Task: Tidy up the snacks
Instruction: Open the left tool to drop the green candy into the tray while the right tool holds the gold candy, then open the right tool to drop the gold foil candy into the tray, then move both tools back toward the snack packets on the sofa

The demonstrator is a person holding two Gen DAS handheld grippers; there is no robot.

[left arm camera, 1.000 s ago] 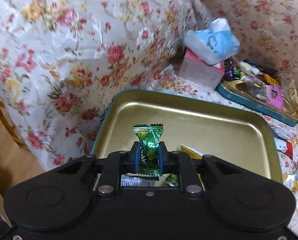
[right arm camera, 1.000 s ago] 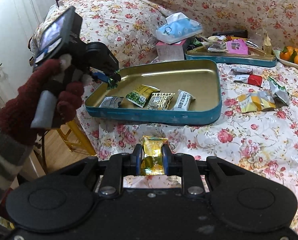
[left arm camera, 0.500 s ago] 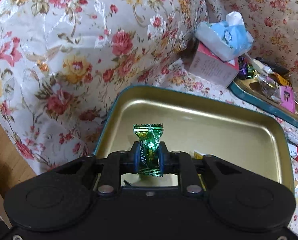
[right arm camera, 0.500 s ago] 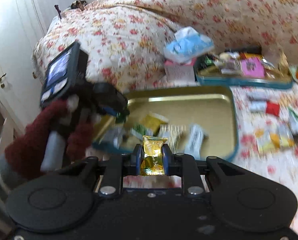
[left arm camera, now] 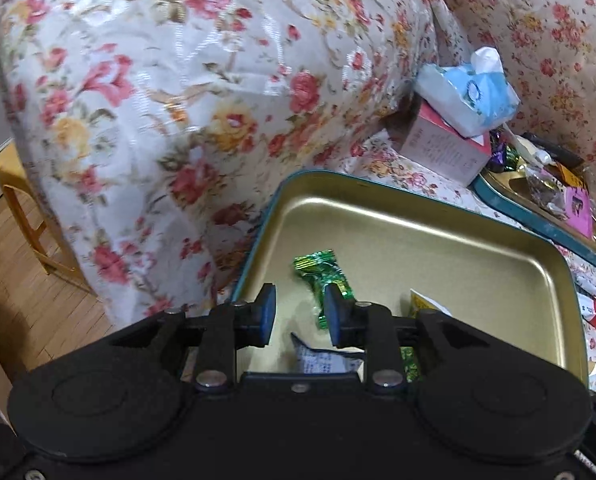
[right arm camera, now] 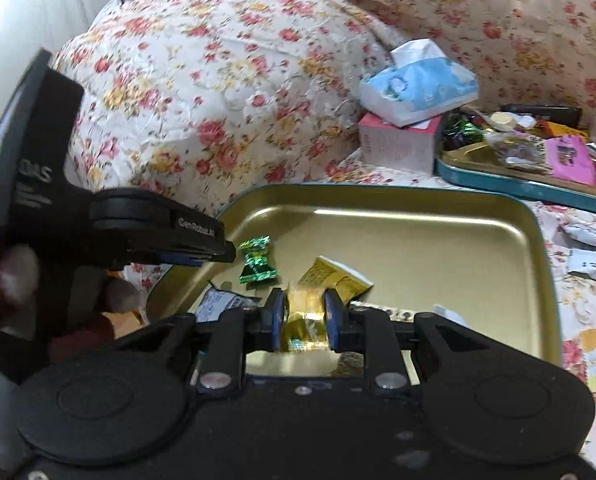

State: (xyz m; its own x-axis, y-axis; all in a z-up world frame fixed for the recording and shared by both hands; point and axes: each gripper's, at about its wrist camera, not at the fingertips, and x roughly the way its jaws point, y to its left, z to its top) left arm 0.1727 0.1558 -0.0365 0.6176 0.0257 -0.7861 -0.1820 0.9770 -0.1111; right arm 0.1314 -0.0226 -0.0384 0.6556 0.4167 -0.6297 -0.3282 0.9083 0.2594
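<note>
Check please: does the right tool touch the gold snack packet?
Touching. The right wrist view shows the right tool with both blue pads pressed against the gold snack packet between them.

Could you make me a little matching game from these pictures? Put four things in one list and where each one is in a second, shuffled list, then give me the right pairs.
Things
1. green candy
2. gold snack packet
3. blue tissue pack
4. red and white packet

Places
A. on top of the pink box
B. clamped between the right gripper's pads
C. on the floral cloth, outside the near tin
D. loose over the near tin, just off the tip of the open left gripper

Pairs: 1-D, 2-B, 3-A, 4-C
</note>
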